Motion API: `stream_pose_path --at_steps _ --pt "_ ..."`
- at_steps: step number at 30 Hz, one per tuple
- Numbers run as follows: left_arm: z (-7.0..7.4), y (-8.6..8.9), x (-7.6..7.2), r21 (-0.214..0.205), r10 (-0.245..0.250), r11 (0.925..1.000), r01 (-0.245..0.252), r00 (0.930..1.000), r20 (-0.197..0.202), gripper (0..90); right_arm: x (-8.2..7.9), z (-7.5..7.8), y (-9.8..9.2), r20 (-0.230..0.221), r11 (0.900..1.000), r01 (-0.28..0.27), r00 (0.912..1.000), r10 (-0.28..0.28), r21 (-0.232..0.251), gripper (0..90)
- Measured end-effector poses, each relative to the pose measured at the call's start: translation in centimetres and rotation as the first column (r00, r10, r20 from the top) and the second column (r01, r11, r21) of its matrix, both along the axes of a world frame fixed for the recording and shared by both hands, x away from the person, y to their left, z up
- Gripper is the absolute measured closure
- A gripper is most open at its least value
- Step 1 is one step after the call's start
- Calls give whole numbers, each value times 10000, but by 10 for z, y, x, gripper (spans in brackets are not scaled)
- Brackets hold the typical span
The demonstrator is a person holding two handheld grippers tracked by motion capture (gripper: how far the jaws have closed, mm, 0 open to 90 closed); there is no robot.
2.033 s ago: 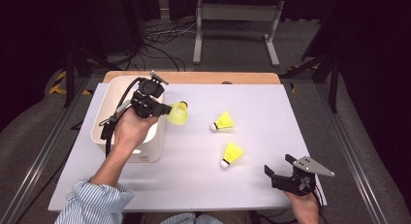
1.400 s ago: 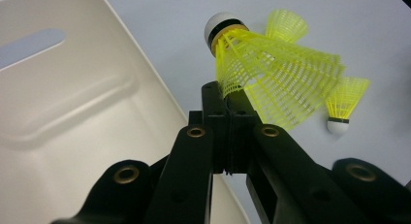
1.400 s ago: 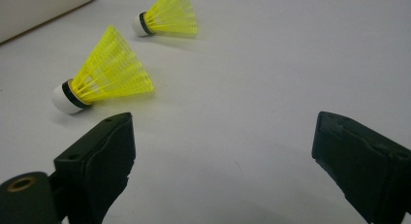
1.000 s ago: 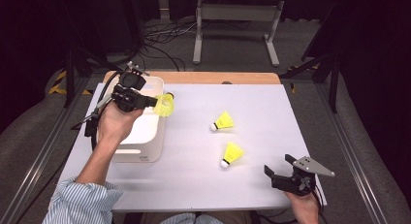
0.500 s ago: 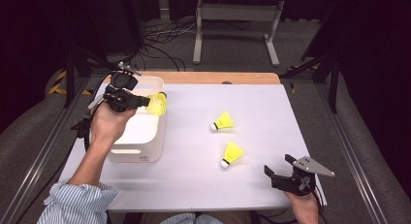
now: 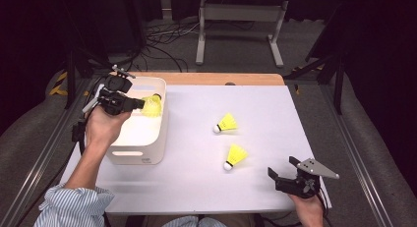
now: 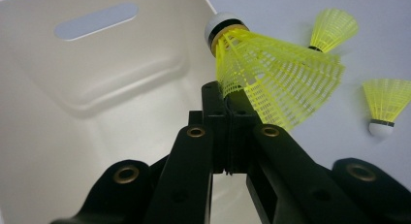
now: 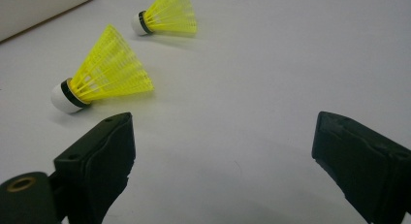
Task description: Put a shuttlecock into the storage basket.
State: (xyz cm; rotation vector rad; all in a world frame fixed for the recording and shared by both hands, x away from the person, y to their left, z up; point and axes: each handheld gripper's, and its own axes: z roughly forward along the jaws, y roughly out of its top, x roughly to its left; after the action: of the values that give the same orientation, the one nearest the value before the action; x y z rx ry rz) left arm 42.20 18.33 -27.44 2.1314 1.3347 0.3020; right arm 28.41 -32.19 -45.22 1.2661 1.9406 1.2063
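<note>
My left gripper (image 6: 140,104) is shut on the skirt of a yellow shuttlecock (image 6: 151,105) (image 7: 271,73) and holds it over the far right part of the white bin (image 6: 142,156) (image 7: 97,88). Its white cork tip points away. Two more yellow shuttlecocks lie on the white table: one (image 6: 226,124) (image 8: 167,13) mid-table, another (image 6: 235,156) (image 8: 104,71) nearer me. My right gripper (image 6: 285,173) (image 8: 223,156) rests near the front right of the table, jaws wide apart with nothing between them, a little short of the nearer shuttlecock.
The white table top (image 6: 255,104) has a wooden strip along its far edge. The bin stands at the left edge, its inside bare where visible. Dark floor, cables and a metal stand (image 6: 241,15) lie beyond the table.
My left hand has carried the held shuttlecock leftward from beside the bin to above its far right part. The right gripper and the two lying shuttlecocks have stayed put.
</note>
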Motion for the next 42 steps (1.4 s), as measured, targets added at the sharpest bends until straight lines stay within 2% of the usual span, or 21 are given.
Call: stream_pose_path --at_steps 12,20,23,31,34,37,42 --pt "-7 4 5 64 218 9997 -218 9998 -43 897 0 0 0 -4 10000 -9 10000 9 -12 91" --pt "-14 3 11 113 266 9996 -265 9996 -106 897 0 0 0 -3 10000 -10 10000 10 -13 91" --pt "-17 4 14 30 371 9993 -370 9992 -160 897 0 0 0 -6 10000 -10 10000 10 6 91" --pt "-28 7 24 124 616 9980 -613 9977 -282 897 0 0 0 -28 10000 -14 10000 14 3 91" --pt "-34 8 28 219 734 9971 -725 9965 -409 897 0 0 0 -30 10000 -2 10000 2 -2 91" --pt "-38 8 32 534 718 9962 -689 9960 -526 896 0 0 0 -33 10000 -25 10000 24 -6 91" --pt "-44 7 37 653 662 9959 -619 9956 -656 896 0 0 -1 -32 10000 18 10000 -18 16 91"
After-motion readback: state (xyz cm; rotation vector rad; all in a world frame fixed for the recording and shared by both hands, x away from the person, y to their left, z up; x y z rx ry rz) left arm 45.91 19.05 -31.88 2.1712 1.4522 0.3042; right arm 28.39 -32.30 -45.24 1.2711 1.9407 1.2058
